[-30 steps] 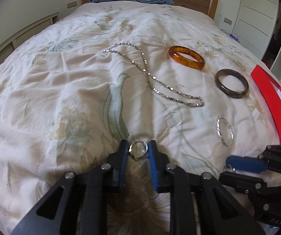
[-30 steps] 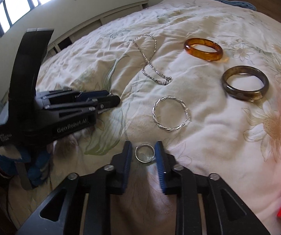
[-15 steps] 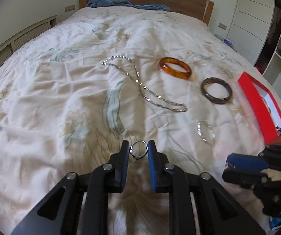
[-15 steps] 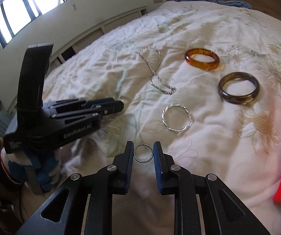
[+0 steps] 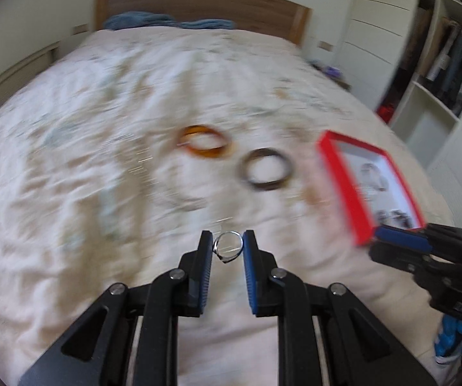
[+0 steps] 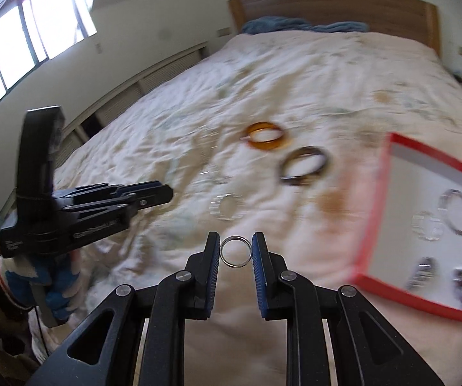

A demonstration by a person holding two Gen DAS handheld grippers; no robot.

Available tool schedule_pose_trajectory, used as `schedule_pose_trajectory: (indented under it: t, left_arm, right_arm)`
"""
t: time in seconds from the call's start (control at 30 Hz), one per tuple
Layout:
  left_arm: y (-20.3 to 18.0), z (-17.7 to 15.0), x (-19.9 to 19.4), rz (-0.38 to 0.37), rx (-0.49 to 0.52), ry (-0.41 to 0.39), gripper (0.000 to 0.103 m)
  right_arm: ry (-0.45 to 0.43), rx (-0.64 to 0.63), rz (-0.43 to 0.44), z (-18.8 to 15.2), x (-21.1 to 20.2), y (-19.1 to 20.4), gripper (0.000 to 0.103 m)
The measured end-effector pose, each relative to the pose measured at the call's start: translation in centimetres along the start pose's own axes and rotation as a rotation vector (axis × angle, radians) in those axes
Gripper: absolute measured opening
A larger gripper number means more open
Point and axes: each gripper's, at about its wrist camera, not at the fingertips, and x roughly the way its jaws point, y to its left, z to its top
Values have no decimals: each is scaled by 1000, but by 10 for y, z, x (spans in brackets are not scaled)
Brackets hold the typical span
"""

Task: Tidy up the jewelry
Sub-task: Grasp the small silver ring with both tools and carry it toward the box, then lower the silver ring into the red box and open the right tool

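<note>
My left gripper (image 5: 227,246) is shut on a small silver ring (image 5: 228,247), held above the bedspread. My right gripper (image 6: 236,251) is shut on a plain silver ring (image 6: 236,252), also lifted off the bed. An amber bangle (image 5: 205,144) and a dark bangle (image 5: 265,169) lie further up the bed. A twisted silver bangle (image 6: 227,206) lies beyond the right gripper. The silver chain (image 6: 210,157) is blurred. The red jewelry box (image 6: 423,212) sits at the right, with several pieces inside. In the right wrist view the left gripper (image 6: 163,193) shows at the left.
The flowered bedspread (image 5: 70,160) covers the whole bed. A wooden headboard (image 5: 198,3) with blue towels (image 5: 153,21) stands at the far end. White wardrobe and open shelves (image 5: 430,64) stand to the right. A gloved hand (image 6: 38,276) holds the left gripper.
Both grippers have risen off the bed with their rings and swung right. The red box has come fully into both views. The bangles look smaller and farther away.
</note>
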Motion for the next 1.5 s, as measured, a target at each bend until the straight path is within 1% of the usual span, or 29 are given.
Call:
schedule_pose_trajectory:
  t: [0.03,0.07,0.13,0.2,0.33,0.4,0.43,0.47,0.63,0.73,0.8,0.9,1.07,1.2,1.27,1.33,1.43,1.5]
  left_arm:
    - [-10,4,3,-26,3,6,17]
    - [-29,14,11,-66,18,14,17]
    - [-54,28,22,-107,41,24,17]
    - [-89,48,43,-151,75,36,17]
    - [-140,75,82,-181,132,64,18]
    - [-167,88,109,-174,166,86,18]
    - [-171,91,118,-165,175,96,18]
    - [-180,95,135,-144,185,116,18]
    - [-189,104,188,-97,176,191,18]
    - [-196,102,210,-66,207,223,18]
    - [-200,98,215,-41,229,229,18]
    - [-203,91,222,-14,263,232,18]
    - [-199,92,228,-13,240,244,19]
    - [-199,94,227,-11,221,243,19]
    - [-198,96,223,-26,201,235,20]
    - [-199,98,215,-57,188,223,20]
    - [-205,100,190,-73,187,177,21]
    - [-211,100,166,-91,202,150,23]
  right_arm:
    - [-9,15,-18,1,-7,-13,20]
    - [-16,29,-32,2,-12,-24,20]
    - [-32,60,-73,5,-24,-54,20]
    - [-45,89,-111,10,-34,-86,20]
    - [-49,160,-178,21,-39,-154,21]
    - [-37,182,-205,27,-34,-183,21]
    - [-29,184,-213,29,-31,-191,21]
    - [-18,184,-221,32,-27,-204,21]
    - [71,149,-222,41,7,-246,21]
    - [110,122,-213,41,23,-259,20]
    - [136,99,-206,40,32,-265,21]
    - [162,30,-220,40,38,-265,21]
    - [218,-94,-266,34,48,-260,21]
    - [230,-118,-262,33,44,-257,22]
    - [234,-114,-269,32,39,-256,23]
    - [224,-105,-276,32,28,-252,24]
    - [201,-92,-294,32,4,-242,26]
    - [176,-74,-306,30,-21,-233,28]
